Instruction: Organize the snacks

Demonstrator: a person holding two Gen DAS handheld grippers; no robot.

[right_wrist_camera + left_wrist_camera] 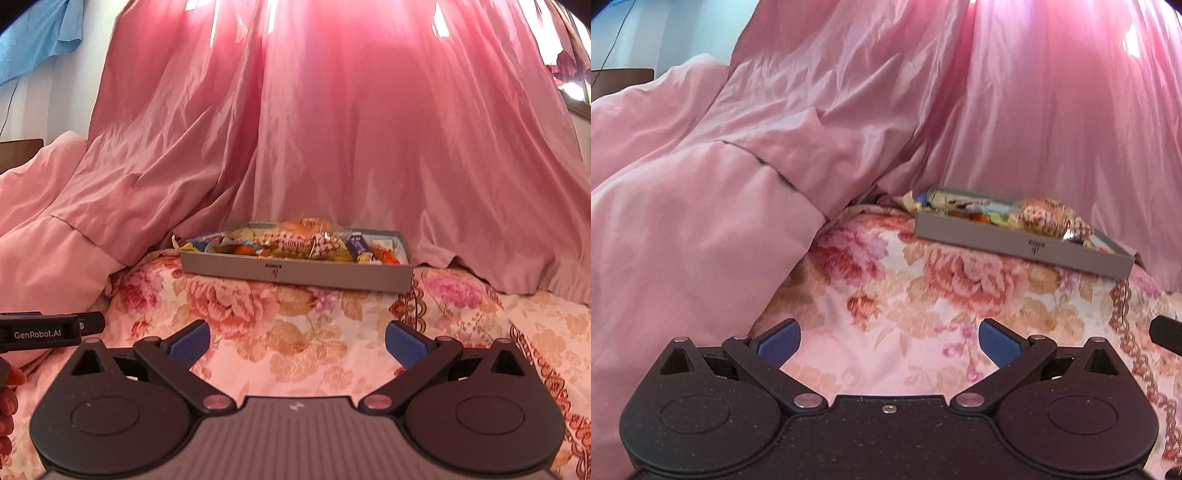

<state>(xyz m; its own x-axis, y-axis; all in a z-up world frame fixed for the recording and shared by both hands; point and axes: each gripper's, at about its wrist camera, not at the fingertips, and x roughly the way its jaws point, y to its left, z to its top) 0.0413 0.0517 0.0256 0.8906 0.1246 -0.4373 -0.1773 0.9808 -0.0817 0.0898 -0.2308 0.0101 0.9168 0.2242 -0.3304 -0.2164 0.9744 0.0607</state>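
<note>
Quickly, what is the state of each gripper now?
Left gripper: open, holding nothing.
Right gripper: open, holding nothing.

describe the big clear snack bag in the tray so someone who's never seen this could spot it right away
On the floral bedspread, before the pink curtain, sits a shallow grey rectangular tray. Piled highest at its middle lies the clear plastic bag of pale puffed snacks, far bulkier than the small flat colourful wrappers around it.

Home bedroom, floral bedspread (295, 314), pink curtain (369, 129)

Backlit pink curtain (351, 147), floral bedspread (295, 325)
</note>
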